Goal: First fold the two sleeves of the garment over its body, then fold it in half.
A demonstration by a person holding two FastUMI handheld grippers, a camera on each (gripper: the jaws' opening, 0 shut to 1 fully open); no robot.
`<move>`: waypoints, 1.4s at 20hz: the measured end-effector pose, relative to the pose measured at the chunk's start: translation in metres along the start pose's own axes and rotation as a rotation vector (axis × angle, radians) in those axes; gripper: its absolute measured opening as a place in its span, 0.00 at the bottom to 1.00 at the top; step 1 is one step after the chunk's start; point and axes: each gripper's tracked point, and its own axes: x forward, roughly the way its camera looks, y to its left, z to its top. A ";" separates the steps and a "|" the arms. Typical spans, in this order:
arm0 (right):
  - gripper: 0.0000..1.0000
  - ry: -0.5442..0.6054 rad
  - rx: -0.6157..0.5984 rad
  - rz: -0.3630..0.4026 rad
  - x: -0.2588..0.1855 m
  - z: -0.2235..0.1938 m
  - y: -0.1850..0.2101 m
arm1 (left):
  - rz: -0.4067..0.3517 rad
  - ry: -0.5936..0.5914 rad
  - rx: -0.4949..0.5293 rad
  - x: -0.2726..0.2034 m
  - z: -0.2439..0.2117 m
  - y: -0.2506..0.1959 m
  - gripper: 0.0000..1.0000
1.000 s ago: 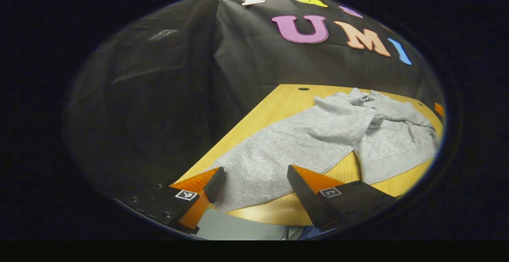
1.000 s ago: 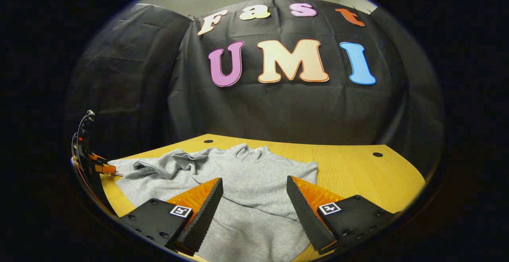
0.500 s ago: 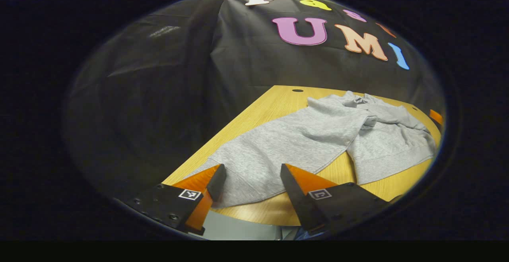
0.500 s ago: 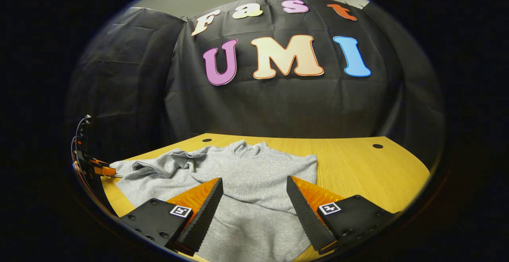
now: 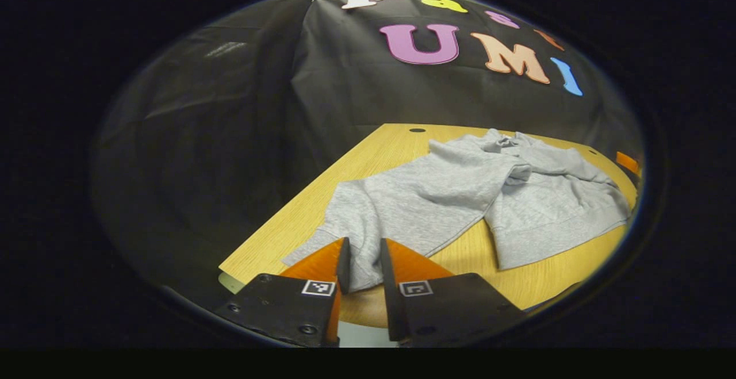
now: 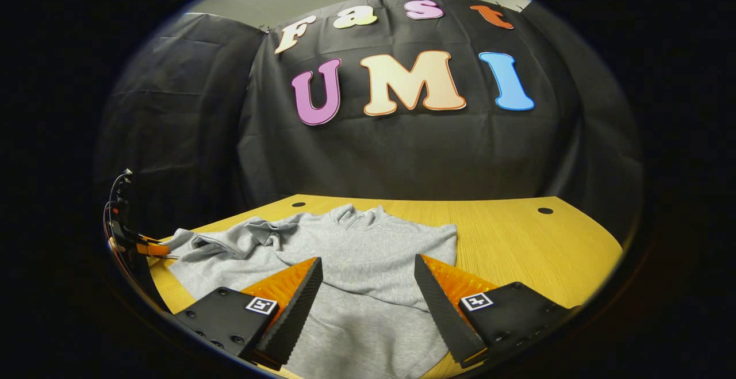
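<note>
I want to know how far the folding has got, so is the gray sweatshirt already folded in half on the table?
No, the gray sweatshirt lies spread on the table, one sleeve stretched toward the left gripper.

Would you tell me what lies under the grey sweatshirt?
The wooden table shows around the sweatshirt; whatever lies beneath the cloth is covered.

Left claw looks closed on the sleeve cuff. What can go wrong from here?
1. The left claw pinches only the cuff end of the sleeve, near the table edge; a thin bite may slip mid-fold.
2. The sweatshirt is bunched at the shoulder, so the sleeve may land crooked on the body.
3. The right claw hangs open over the hem and pins nothing, so the pull could drag the whole garment.
</note>
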 end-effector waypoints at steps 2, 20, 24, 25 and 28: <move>0.99 0.004 0.002 0.000 0.000 -0.001 0.000 | -0.001 -0.002 -0.008 0.000 0.001 -0.001 0.19; 0.98 0.027 0.056 0.015 -0.006 -0.001 0.001 | -0.405 -0.295 -0.050 0.002 0.182 -0.192 0.00; 0.98 0.029 0.063 -0.012 -0.011 0.003 -0.015 | -0.597 -0.310 -0.008 0.002 0.218 -0.297 0.01; 0.98 0.027 0.070 -0.019 -0.014 0.005 -0.020 | -0.627 -0.315 0.015 0.002 0.224 -0.322 0.00; 0.98 0.029 0.083 -0.039 -0.018 0.006 -0.033 | -0.709 -0.310 0.068 0.000 0.231 -0.391 0.00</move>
